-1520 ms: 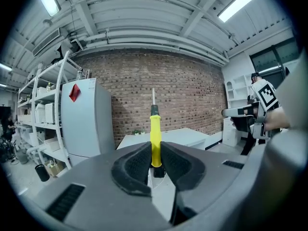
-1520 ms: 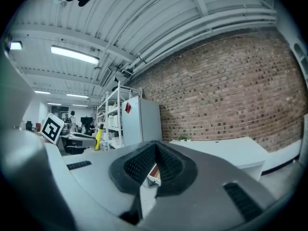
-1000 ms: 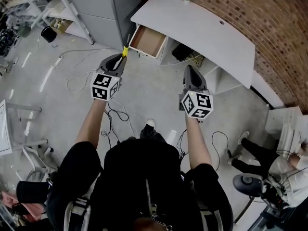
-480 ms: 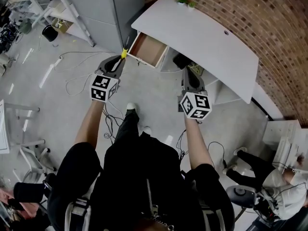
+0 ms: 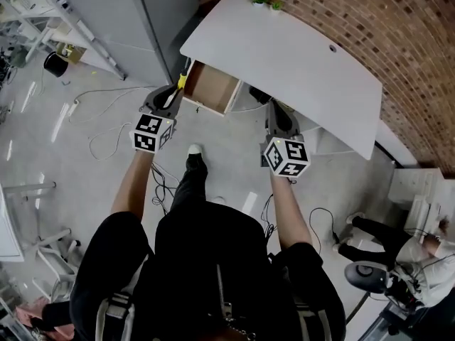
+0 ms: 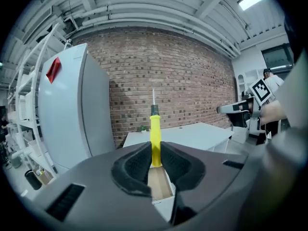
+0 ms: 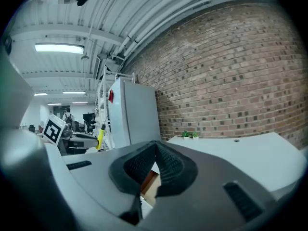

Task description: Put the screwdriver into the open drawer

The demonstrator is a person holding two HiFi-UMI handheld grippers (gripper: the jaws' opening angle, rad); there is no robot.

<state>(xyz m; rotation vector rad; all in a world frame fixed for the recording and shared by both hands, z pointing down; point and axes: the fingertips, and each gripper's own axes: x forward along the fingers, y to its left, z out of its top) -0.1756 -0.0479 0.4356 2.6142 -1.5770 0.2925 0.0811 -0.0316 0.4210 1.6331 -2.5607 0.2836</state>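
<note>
— Which step am I on?

— The carry, by my reading. Your left gripper (image 5: pixel 169 96), out at eleven o'clock from your chest, has its jaws clamped on the yellow-handled screwdriver with the thin steel shaft (image 6: pixel 155 137). The tool stands up out of the pads, tip leading. Your right gripper (image 5: pixel 276 110), at one o'clock, has its jaws pressed together on nothing.

— And the next move?

— The open, wood-bottomed drawer with pale sides (image 5: pixel 211 89) lies at one o'clock of the left gripper, with the screwdriver close to its left corner. I'd say you need to reach over the near wall, lay the tool flatter and lower it inside before you loosen the jaws.

— Anything in the way?

— Nothing between the tool and the drawer. Loose black cables (image 5: pixel 106 130) trail on the floor at nine o'clock. The tall grey metal cabinet (image 5: pixel 142 13) stands at eleven, close to the drawer's left side. The long white desk top (image 5: pixel 298 55) overhangs the drawer's back, so mind the shaft there.
</note>
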